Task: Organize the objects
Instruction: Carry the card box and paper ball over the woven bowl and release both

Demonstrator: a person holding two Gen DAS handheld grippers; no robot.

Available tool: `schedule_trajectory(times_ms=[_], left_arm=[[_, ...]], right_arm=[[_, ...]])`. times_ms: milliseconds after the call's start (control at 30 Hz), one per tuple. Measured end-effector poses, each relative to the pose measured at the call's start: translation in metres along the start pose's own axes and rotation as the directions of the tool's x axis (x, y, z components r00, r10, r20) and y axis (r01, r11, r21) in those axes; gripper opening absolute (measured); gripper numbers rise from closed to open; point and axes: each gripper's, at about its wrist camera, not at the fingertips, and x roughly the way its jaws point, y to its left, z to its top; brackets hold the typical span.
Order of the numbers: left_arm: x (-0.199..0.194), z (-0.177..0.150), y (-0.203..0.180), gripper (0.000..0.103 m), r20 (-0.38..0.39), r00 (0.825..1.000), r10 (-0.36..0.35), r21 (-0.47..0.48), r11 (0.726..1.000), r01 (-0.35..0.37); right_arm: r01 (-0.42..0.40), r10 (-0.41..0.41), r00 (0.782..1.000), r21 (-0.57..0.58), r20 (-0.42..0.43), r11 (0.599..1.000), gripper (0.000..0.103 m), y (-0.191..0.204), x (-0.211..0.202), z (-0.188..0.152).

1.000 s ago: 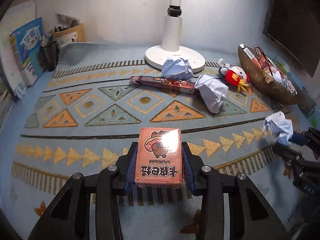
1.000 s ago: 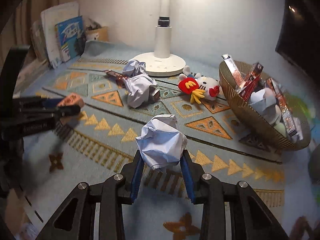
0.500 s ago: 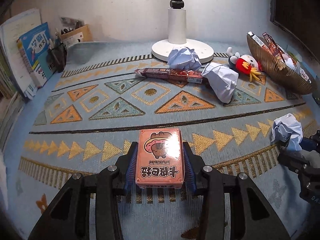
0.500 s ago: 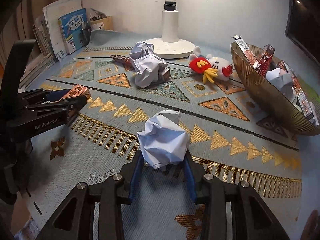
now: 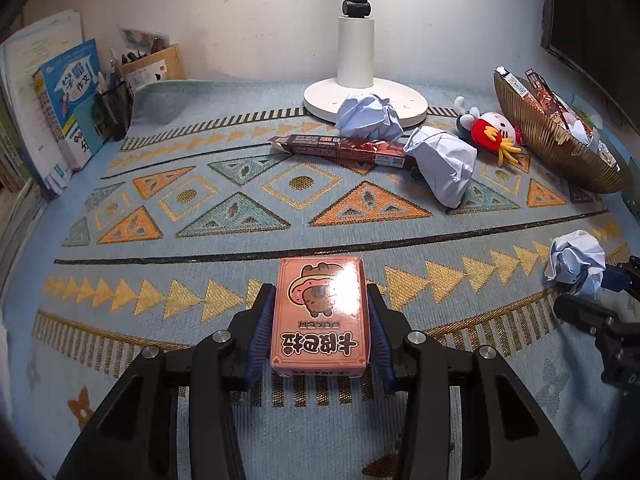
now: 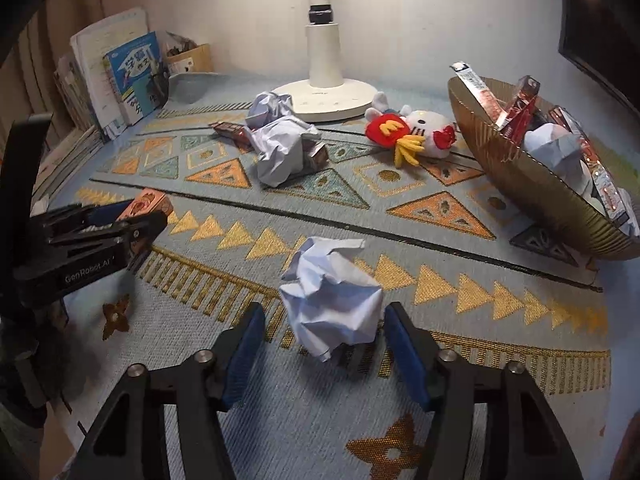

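A pink poker card box (image 5: pixel 320 312) sits low over the patterned mat (image 5: pixel 240 184), and my left gripper (image 5: pixel 322 332) is shut on it, a blue pad against each long side. The right wrist view shows that gripper (image 6: pixel 136 220) at the left edge with the box (image 6: pixel 150 206) at its tips. My right gripper (image 6: pixel 324 336) has its jaws opening around a crumpled white paper ball (image 6: pixel 332 300). The ball rests on the mat, with a gap at the left pad. In the left wrist view the ball (image 5: pixel 576 264) lies before the right gripper (image 5: pixel 600 292).
A gold basket (image 6: pixel 520 184) with snack packs and paper stands at the right. A red and white plush toy (image 6: pixel 412 136), two more paper wads (image 5: pixel 368 118) (image 5: pixel 444 164), a long brown snack box (image 5: pixel 340 148) and a white lamp base (image 5: pixel 360 96) lie at the back. Books (image 5: pixel 68 92) line the left.
My right jaws have spread away from the paper ball, which now sits on the mat. The left gripper still holds the card box and has hardly shifted.
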Motion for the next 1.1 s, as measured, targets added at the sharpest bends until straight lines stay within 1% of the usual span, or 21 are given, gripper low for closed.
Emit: schedule_trajectory(times_ms=[33, 67, 100, 200, 267, 333, 400, 467, 567, 600, 700, 767, 833, 933, 1000, 1100], left_arm=[[0.0, 0.0, 0.0, 0.041, 0.0, 1.0, 0.0, -0.001, 1.0, 0.0], [0.0, 0.0, 0.0, 0.041, 0.0, 1.0, 0.001, -0.002, 1.0, -0.001], [0.0, 0.0, 0.0, 0.042, 0.0, 1.0, 0.001, -0.002, 1.0, -0.001], [-0.001, 0.0, -0.001, 0.042, 0.003, 1.0, 0.005, 0.002, 1.0, -0.005], [-0.002, 0.0, -0.002, 0.041, 0.01, 1.0, 0.007, 0.004, 1.0, -0.007], [-0.005, 0.001, -0.003, 0.039, 0.026, 1.0, 0.001, 0.001, 1.0, -0.001], [-0.006, 0.005, -0.004, 0.038, 0.02, 1.0, -0.013, 0.007, 1.0, 0.013], [-0.008, 0.012, -0.01, 0.038, 0.011, 0.999, -0.047, 0.003, 0.999, 0.047], [-0.023, 0.033, -0.029, 0.037, 0.047, 0.992, -0.12, 0.01, 0.993, 0.12], [-0.028, 0.043, -0.038, 0.037, 0.064, 0.987, -0.146, 0.024, 0.989, 0.144], [-0.04, 0.073, -0.072, 0.037, 0.098, 0.97, -0.222, 0.078, 0.974, 0.215], [-0.043, 0.095, -0.097, 0.037, 0.11, 0.955, -0.275, 0.112, 0.958, 0.263], [-0.042, 0.115, -0.123, 0.037, 0.117, 0.942, -0.315, 0.146, 0.944, 0.297], [-0.037, 0.141, -0.165, 0.037, 0.118, 0.917, -0.38, 0.199, 0.914, 0.353], [-0.03, 0.154, -0.193, 0.037, 0.106, 0.906, -0.409, 0.231, 0.897, 0.378], [-0.016, 0.167, -0.226, 0.037, 0.087, 0.892, -0.444, 0.255, 0.875, 0.411]], right_arm=[[-0.001, 0.001, 1.0, 0.004, 0.007, 1.0, 0.048, -0.001, -0.001, 0.0], [-0.009, 0.009, 1.0, 0.003, 0.013, 1.0, 0.042, -0.001, -0.003, 0.0], [-0.006, 0.006, 1.0, -0.004, 0.018, 1.0, 0.038, 0.0, -0.004, -0.001], [0.016, -0.015, 0.999, -0.035, 0.038, 0.999, 0.038, 0.006, -0.008, -0.004], [0.023, -0.021, 0.999, -0.035, 0.048, 0.999, 0.038, 0.007, -0.011, -0.004], [0.006, -0.005, 0.998, -0.016, 0.061, 1.0, 0.038, 0.003, -0.015, -0.005], [-0.025, 0.023, 0.996, 0.019, 0.083, 1.0, 0.038, -0.005, -0.022, -0.004], [-0.066, 0.056, 0.991, 0.085, 0.118, 0.994, 0.038, -0.02, -0.032, -0.004], [-0.133, 0.099, 0.981, 0.208, 0.166, 0.969, 0.037, -0.051, -0.049, -0.004], [-0.136, 0.093, 0.978, 0.232, 0.185, 0.963, 0.037, -0.06, -0.057, -0.003], [-0.098, 0.028, 0.969, 0.278, 0.244, 0.955, 0.037, -0.091, -0.087, 0.005], [-0.081, -0.017, 0.957, 0.321, 0.291, 0.944, 0.037, -0.116, -0.108, 0.013], [-0.041, -0.084, 0.945, 0.368, 0.316, 0.929, 0.037, -0.141, -0.123, 0.024], [0.059, -0.212, 0.931, 0.448, 0.298, 0.892, 0.037, -0.18, -0.13, 0.044], [0.081, -0.247, 0.927, 0.492, 0.282, 0.867, 0.037, -0.205, -0.125, 0.056], [0.11, -0.275, 0.928, 0.521, 0.25, 0.846, 0.037, -0.234, -0.11, 0.079]])
